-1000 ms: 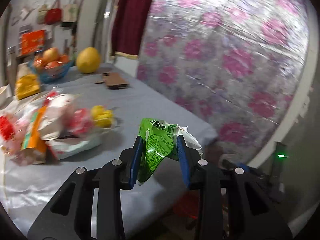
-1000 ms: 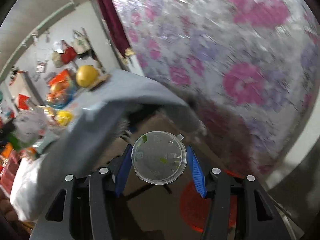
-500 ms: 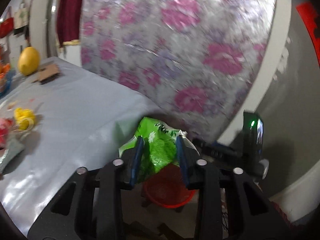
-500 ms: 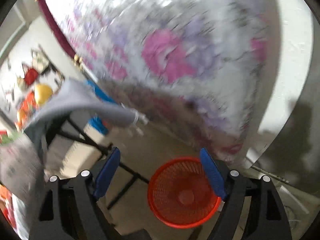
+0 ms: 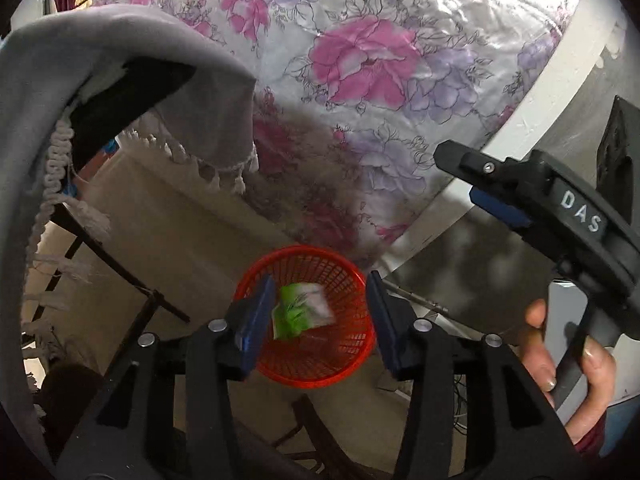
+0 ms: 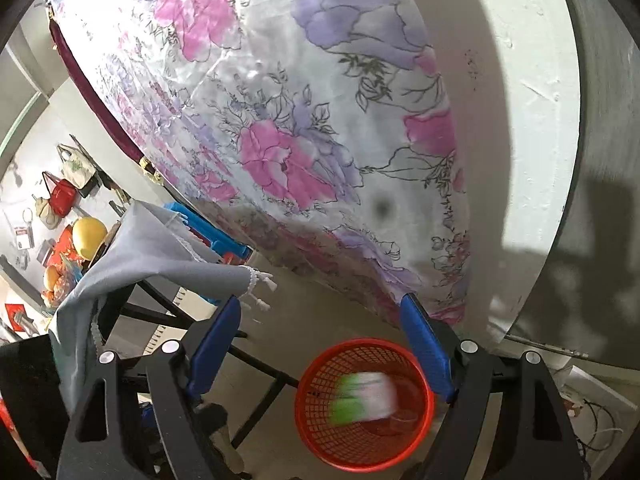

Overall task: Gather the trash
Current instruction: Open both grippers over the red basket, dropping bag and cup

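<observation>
Currently: wrapper (image 5: 301, 312), green, blurred, loose below the opening jaws of the left gripper (image 5: 320, 320), inside the red basket (image 5: 352, 364). Right gripper (image 6: 320, 344): jaws released, empty, above the basket for dropping.

A: The green wrapper (image 6: 362, 398) in the basket (image 6: 320, 432) is smeared by motion in the right wrist view; can you read any print on it?

B: No. In the left wrist view the wrapper (image 5: 301, 312) is blurred too, and the left gripper (image 5: 316, 320) covers the basket's (image 5: 312, 374) near sides.

A: And the hand (image 5: 568, 368)?

B: The picture's edge cuts it off at the wrist. The table (image 6: 132, 256) items at far left are too small to tell.
</observation>
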The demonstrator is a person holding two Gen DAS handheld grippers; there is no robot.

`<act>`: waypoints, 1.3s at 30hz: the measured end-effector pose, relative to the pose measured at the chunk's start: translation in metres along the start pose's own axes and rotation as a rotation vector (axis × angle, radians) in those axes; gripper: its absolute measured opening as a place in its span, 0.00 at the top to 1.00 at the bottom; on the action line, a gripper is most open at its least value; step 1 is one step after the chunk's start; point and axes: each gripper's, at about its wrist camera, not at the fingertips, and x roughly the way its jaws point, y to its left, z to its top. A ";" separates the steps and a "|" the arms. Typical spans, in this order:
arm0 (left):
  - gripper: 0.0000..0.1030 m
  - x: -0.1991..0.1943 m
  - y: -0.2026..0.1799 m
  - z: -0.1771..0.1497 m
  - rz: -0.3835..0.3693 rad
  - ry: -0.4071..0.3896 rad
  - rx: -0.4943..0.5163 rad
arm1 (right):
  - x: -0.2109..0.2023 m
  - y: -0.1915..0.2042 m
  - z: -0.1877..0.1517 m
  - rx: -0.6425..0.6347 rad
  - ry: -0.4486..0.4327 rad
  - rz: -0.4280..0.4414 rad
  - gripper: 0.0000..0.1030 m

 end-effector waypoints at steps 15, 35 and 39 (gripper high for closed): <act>0.25 -0.064 0.006 -0.003 0.086 -0.141 -0.009 | -0.005 0.037 -0.010 -0.086 0.001 0.039 0.20; 0.10 -0.219 0.113 -0.045 0.235 -0.464 -0.287 | -0.058 0.154 -0.033 -0.270 -0.074 0.247 0.11; 0.10 -0.248 0.160 -0.071 0.339 -0.509 -0.406 | -0.058 0.202 -0.045 -0.340 -0.054 0.321 0.09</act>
